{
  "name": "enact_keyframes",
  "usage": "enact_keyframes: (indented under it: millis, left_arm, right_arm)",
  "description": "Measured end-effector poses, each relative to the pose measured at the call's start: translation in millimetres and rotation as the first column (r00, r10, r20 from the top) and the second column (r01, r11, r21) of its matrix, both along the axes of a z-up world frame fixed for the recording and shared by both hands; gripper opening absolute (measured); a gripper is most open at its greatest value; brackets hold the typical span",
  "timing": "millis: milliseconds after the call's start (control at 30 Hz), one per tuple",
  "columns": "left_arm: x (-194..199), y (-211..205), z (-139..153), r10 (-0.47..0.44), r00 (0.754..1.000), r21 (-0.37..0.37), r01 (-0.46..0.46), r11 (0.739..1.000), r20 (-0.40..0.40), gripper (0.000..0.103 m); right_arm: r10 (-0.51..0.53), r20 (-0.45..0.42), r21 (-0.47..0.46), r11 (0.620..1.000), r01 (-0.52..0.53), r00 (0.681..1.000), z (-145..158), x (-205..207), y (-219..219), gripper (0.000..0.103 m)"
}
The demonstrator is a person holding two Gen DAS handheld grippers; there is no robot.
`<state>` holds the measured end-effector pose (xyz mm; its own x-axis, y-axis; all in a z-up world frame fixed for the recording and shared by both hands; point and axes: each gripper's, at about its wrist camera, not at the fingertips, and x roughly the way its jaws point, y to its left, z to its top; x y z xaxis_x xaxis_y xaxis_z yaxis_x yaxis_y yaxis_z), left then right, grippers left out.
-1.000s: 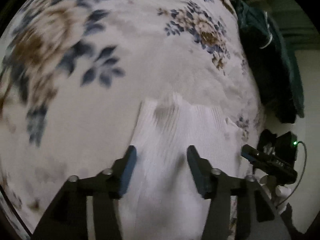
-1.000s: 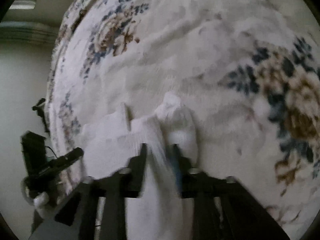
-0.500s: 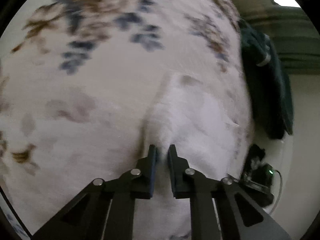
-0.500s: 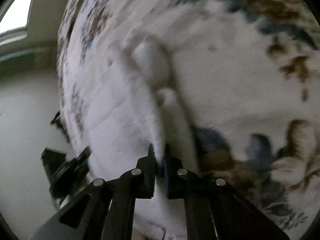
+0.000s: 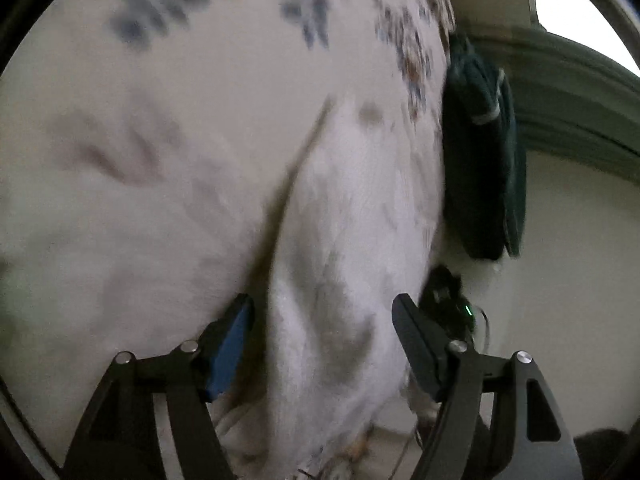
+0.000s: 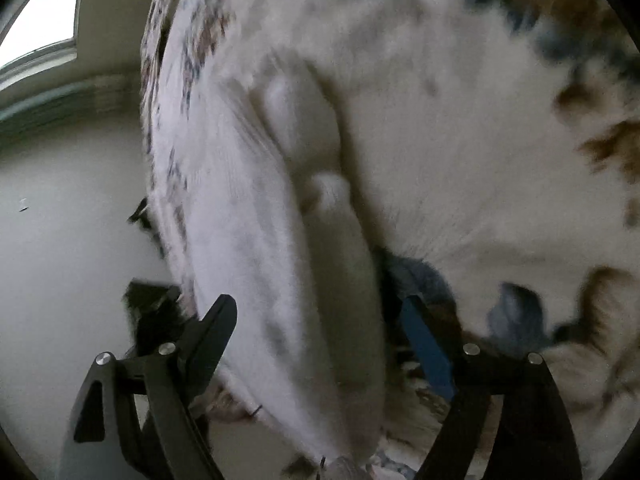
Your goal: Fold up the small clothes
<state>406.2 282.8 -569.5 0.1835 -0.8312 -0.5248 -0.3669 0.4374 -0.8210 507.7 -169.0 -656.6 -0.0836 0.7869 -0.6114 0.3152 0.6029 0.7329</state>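
Note:
A small white knitted garment lies on the floral bed cover, near the bed's edge. In the left wrist view my left gripper is open, its jaws wide apart on either side of the garment's near end. In the right wrist view the same white garment shows with a bunched sleeve or fold along its right side. My right gripper is open too, with the garment between its jaws. Both views are blurred by motion.
A dark green cloth hangs over the bed's edge at the right of the left wrist view. A black device with a green light sits below it by the pale wall. The cover carries blue and brown flower prints.
Both grippers were shut on the white garment half a second ago; both have let go and opened wide. The garment now lies further folded toward the bed's edge.

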Motion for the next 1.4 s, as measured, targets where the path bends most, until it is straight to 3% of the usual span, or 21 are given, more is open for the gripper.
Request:
enact_keyframes:
  millis: [167, 367, 433, 500, 567, 600, 767, 833, 933, 1100, 1267, 1400]
  left_arm:
    - [19.3, -30.6, -17.9, -0.108, 0.994, -0.085, 0.109, 0.99, 0.015, 0.069]
    - [30.6, -44.9, -17.2, -0.104, 0.994, -0.107, 0.106, 0.989, 0.024, 0.069]
    - [32.9, -56.1, -6.7, -0.126, 0.99, -0.072, 0.131, 0.989, 0.069, 0.066]
    - [34.4, -62.8, 0.3, -0.137, 0.987, -0.031, 0.14, 0.99, 0.087, 0.034]
    - [37.4, -65.7, 8.4, -0.136, 0.987, 0.032, 0.133, 0.991, 0.086, 0.032]
    - [38.1, -65.5, 13.4, -0.134, 0.987, 0.053, 0.13, 0.99, 0.091, 0.031]
    - [57.6, -63.4, 53.5, -0.144, 0.981, 0.128, 0.128, 0.983, 0.129, 0.03]
    - [79.2, -59.5, 68.3, -0.144, 0.977, 0.124, 0.125, 0.984, 0.155, 0.03]
    - [130.0, -55.7, 89.0, -0.137, 0.969, 0.13, 0.111, 0.985, 0.205, 0.03]
    - [230.6, -51.7, 103.7, -0.118, 0.954, 0.147, 0.079, 0.986, 0.276, 0.03]
    - [334.9, -41.5, 70.2, -0.08, 0.956, 0.142, 0.041, 0.989, 0.281, 0.03]
    - [379.0, -36.5, 27.5, -0.078, 0.97, 0.165, 0.04, 0.986, 0.231, 0.031]
  right_arm:
    - [0.047, -0.06, 0.224, 0.974, -0.033, 0.997, -46.6, 2.3, 20.9, 0.086]
    - [0.064, -0.054, 0.306, 0.951, -0.044, 0.996, -53.9, 12.0, 41.0, 0.088]
    - [0.088, -0.043, 0.29, 0.954, -0.072, 0.995, -51.9, 13.6, 49.1, 0.088]
    - [0.094, -0.025, 0.263, 0.961, -0.084, 0.995, -47.4, 15.4, 56.6, 0.085]
    - [0.084, -0.005, 0.222, 0.972, -0.081, 0.996, -41.6, 15.2, 59.6, 0.064]
    - [0.076, 0.0, 0.212, 0.974, -0.074, 0.997, -40.0, 16.0, 59.6, 0.059]
    - [0.032, 0.068, 0.191, 0.981, -0.044, 0.997, -11.1, 15.5, 55.5, 0.052]
    - [0.019, 0.098, 0.193, 0.981, -0.037, 0.995, 5.4, 24.2, 55.9, 0.052]
    - [-0.009, 0.152, 0.21, 0.977, -0.024, 0.988, 34.4, 56.5, 56.0, 0.052]
    - [-0.059, 0.236, 0.216, 0.976, 0.006, 0.97, 69.4, 157.0, 55.3, 0.051]
    - [-0.092, 0.286, 0.199, 0.979, 0.034, 0.954, 70.3, 263.8, 59.3, 0.051]
    - [-0.073, 0.276, 0.15, 0.988, 0.032, 0.958, 39.4, 337.7, 69.0, 0.051]
